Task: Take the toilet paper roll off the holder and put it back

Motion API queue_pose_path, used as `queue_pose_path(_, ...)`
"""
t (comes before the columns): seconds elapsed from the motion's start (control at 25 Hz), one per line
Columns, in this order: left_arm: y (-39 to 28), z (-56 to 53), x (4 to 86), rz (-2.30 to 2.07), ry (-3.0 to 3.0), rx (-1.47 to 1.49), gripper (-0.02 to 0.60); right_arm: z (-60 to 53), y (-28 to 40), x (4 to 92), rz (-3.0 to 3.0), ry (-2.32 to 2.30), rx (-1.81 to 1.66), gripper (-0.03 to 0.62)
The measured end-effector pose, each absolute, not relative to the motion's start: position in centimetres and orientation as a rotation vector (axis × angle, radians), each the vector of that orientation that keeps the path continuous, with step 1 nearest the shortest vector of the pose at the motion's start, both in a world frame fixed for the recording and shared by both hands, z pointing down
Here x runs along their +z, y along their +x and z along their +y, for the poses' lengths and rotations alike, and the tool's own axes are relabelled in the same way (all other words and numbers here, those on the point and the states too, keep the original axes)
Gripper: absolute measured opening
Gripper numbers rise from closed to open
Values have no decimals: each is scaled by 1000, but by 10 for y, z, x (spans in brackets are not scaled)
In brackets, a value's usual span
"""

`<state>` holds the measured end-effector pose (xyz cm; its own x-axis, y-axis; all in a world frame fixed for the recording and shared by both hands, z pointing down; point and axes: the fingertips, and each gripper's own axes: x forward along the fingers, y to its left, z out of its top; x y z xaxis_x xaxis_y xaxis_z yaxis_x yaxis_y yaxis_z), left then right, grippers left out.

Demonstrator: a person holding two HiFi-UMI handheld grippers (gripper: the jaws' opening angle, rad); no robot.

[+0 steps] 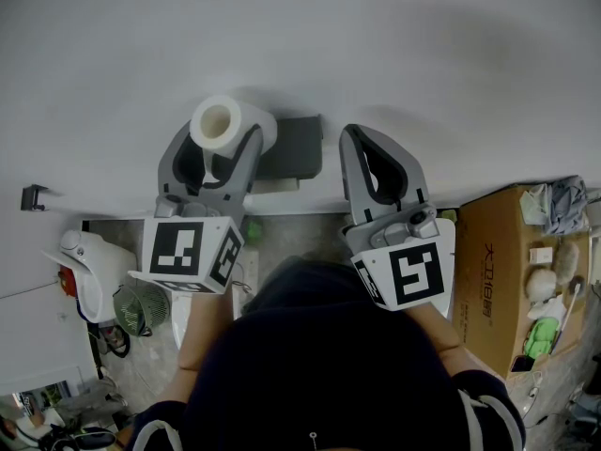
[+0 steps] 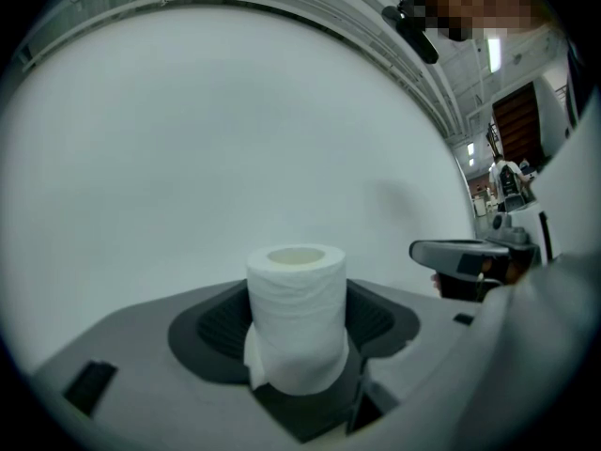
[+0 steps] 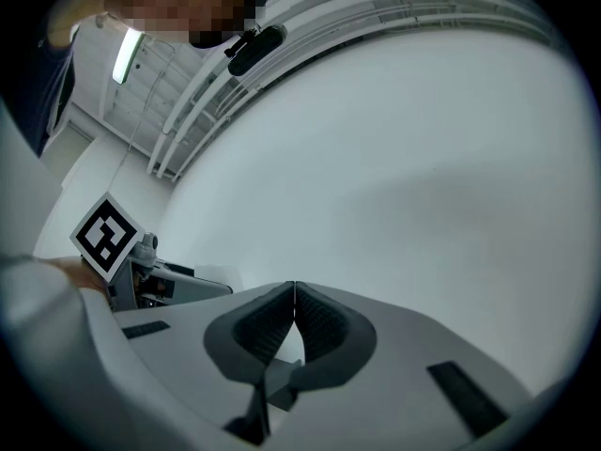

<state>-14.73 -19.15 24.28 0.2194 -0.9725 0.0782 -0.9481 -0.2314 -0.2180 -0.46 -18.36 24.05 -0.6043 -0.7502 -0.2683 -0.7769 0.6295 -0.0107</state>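
Observation:
A white toilet paper roll [image 1: 225, 123] stands upright between the jaws of my left gripper [image 1: 223, 144], which is shut on it and held close to the white wall. The left gripper view shows the roll [image 2: 297, 299] pressed between both dark pads, a loose edge of paper hanging at its lower left. Just right of the roll, a dark grey holder [image 1: 294, 147] is fixed to the wall. My right gripper [image 1: 353, 135] is right of the holder, its jaws closed together with nothing between them [image 3: 294, 291]. Both grippers point at the wall.
An open cardboard box [image 1: 498, 271] with several small items stands on the floor at the right. At the left are a white appliance [image 1: 89, 266], a small fan [image 1: 141, 308] and a black hook [image 1: 33, 196] on the wall. The person's dark top fills the bottom.

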Motion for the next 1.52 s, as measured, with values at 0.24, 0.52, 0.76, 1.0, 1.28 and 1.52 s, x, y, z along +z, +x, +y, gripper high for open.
queue_pose_path(0.24,-145,-196,249,1861,-2368,-318,291,-187,-4,239,2591,-1242,161,17)
queue_pose_path(0.52,-142,-199,256,1858,-2379,-336,291,-189,-2,243,2599,-1252,159,17)
queue_pose_path(0.76,-137,-201,262,1852,-2385,-359,291,-191,1,243,2593,-1256,156,17)
queue_pose_path(1.0,-138,-203,266,1847,-2391,-370,291,-192,-2,242,2591,-1259,154,17)
queue_pose_path(1.28,-138,-203,266,1845,-2387,-367,291,-193,-1,241,2588,-1262,152,17)
queue_pose_path(1.52,-138,-203,266,1843,-2381,-362,291,-193,-1,242,2588,-1262,151,17)
